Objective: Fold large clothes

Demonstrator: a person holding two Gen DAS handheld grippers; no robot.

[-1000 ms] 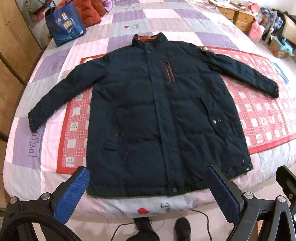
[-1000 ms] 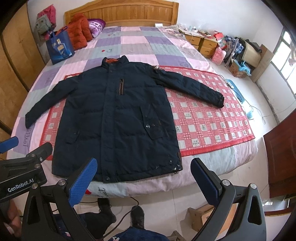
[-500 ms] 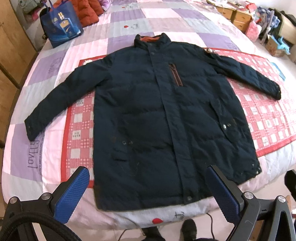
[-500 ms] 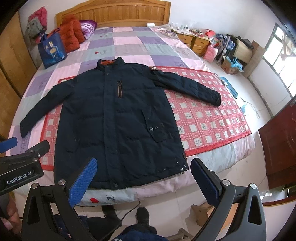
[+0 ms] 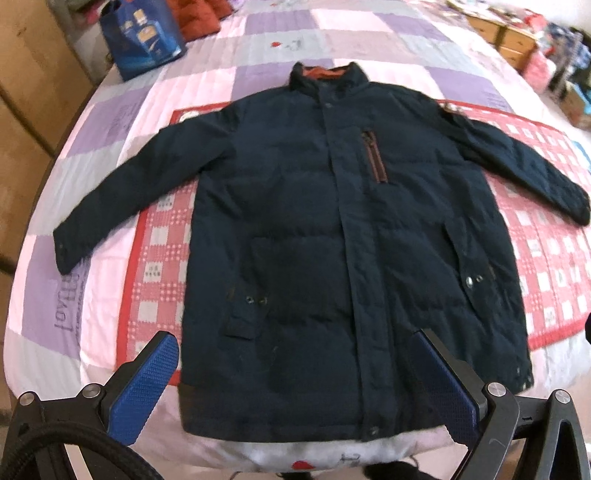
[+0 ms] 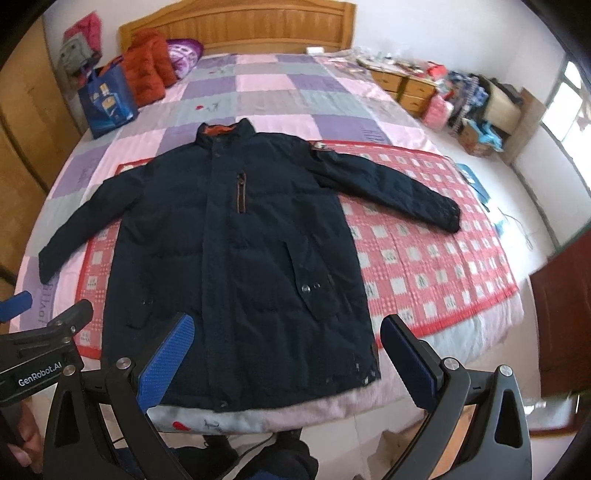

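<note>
Jacket (image 5: pixel 332 236) — dark navy, padded, long; laid flat and face up on the bed (image 5: pixel 110 122), collar at 12 o'clock, hem at 6 o'clock by the near edge of the mattress, sleeves spread toward 9 and 3 o'clock. Torso rests on a red checked mat (image 6: pixel 424 251); the sleeve cuffs reach past it or onto it.

Your left gripper (image 5: pixel 303 387) — jaws wide apart, holding nothing; the hem sits between the two blue pads, not touched.

Your right gripper (image 6: pixel 284 362) — jaws wide as well, empty; the jacket's lower right half shows between them, its hem corner near the 3 o'clock pad.

Blue bag (image 6: pixel 105 99) at 11 o'clock, near the headboard (image 6: pixel 240 26).
</note>
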